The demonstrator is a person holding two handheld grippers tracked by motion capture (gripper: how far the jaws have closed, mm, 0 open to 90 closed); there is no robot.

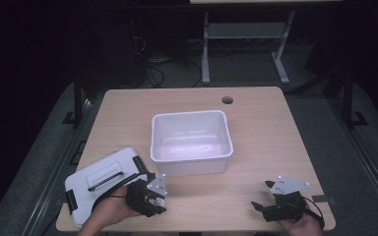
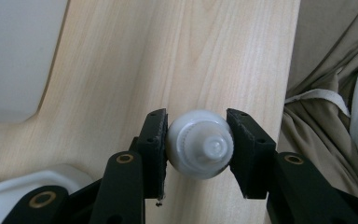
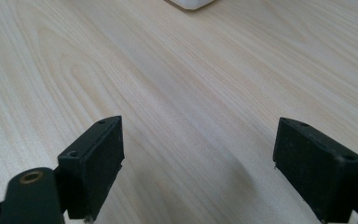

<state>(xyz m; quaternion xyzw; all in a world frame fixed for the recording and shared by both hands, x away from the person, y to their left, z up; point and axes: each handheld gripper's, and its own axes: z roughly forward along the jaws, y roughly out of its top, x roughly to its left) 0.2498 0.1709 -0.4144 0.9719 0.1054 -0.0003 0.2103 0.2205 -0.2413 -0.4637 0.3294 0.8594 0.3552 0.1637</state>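
On the near left part of the wooden table [image 1: 266, 132], the left gripper [image 1: 156, 196] is clamped on one small white bottle [image 2: 200, 143], seen cap-first in the left gripper view, with a black pad pressed against each side of it. The bottle sits low over the bare wood near the table's front edge, just in front of the tub and beside the case. One hand [image 1: 109, 212] holds this gripper from below.

One white plastic tub [image 1: 191, 142] stands near the middle of the table, open side up, with nothing visible inside. One white case [image 1: 103, 179] with a dark handle and black clasps lies flat at the near left corner, touching or almost touching the left gripper.

At the near right corner, the right gripper [image 1: 265, 194] rests just above the table, well apart from the tub and the bottle. In the right gripper view its two black jaws stand wide apart with only bare wood between them, grasping nothing.

One round hole [image 1: 227, 100] sits near the far edge of the table.
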